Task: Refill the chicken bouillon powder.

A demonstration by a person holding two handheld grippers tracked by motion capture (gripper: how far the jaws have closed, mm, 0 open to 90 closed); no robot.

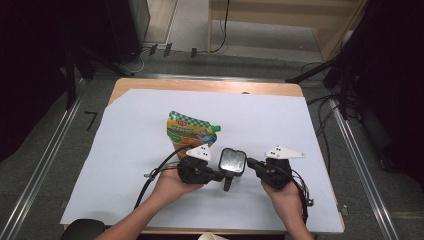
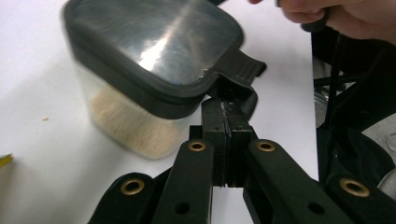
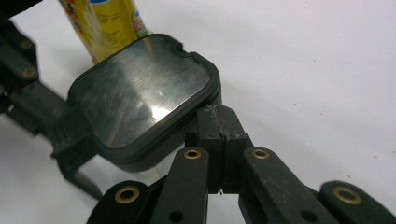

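Observation:
A clear jar [image 1: 232, 161] with a dark square lid and a shiny metal top stands near the table's front, between both grippers. Pale powder [image 2: 126, 126] fills its lower part. My left gripper [image 2: 227, 106] is shut, its tips just under the lid's hanging latch tab [image 2: 243, 70]; I cannot tell whether it pinches the tab. In the high view this left gripper [image 1: 221, 176] reaches the jar from the left. My right gripper [image 3: 216, 113] is shut too, tips pressed against the lid's rim [image 3: 205, 100]. The right gripper [image 1: 251, 163] meets the jar from the right.
A green and yellow pouch [image 1: 191, 131] with a green cap lies just behind the left gripper, and the pouch [image 3: 107, 23] stands behind the jar in the right gripper view. White paper [image 1: 280, 115] covers the wooden table. A cable [image 1: 155, 177] trails from the left gripper.

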